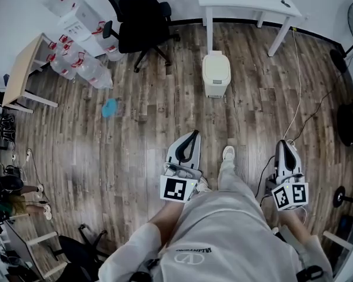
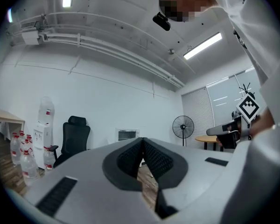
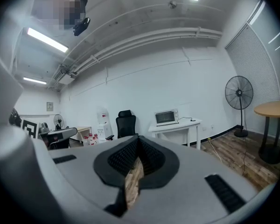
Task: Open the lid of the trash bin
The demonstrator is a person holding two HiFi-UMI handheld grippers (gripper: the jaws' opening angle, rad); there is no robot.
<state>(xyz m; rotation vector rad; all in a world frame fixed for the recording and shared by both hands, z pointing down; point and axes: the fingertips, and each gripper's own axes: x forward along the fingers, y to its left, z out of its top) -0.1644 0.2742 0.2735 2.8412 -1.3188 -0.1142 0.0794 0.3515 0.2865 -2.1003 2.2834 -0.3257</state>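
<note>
Standing place of trash bin (image 1: 216, 73): upright on the wooden floor (image 1: 135, 134), ahead of both pairs of jaws and well apart from them. It lies a little right of the line of the left jaws and far left of the line of the right jaws.
Lid (image 1: 215, 62): down, covering the top of the bin.
Long axis of bin: seen from above, the longer side runs away from the jaws, roughly the way both grippers point. Which end is the front cannot be told.
Left gripper (image 1: 193, 134): jaws pressed together with nothing between them; tips aimed forward, toward the bin's side of the floor.
Right gripper (image 1: 284, 143): jaws pressed together and empty; aimed forward, roughly parallel to the left jaws.
</note>
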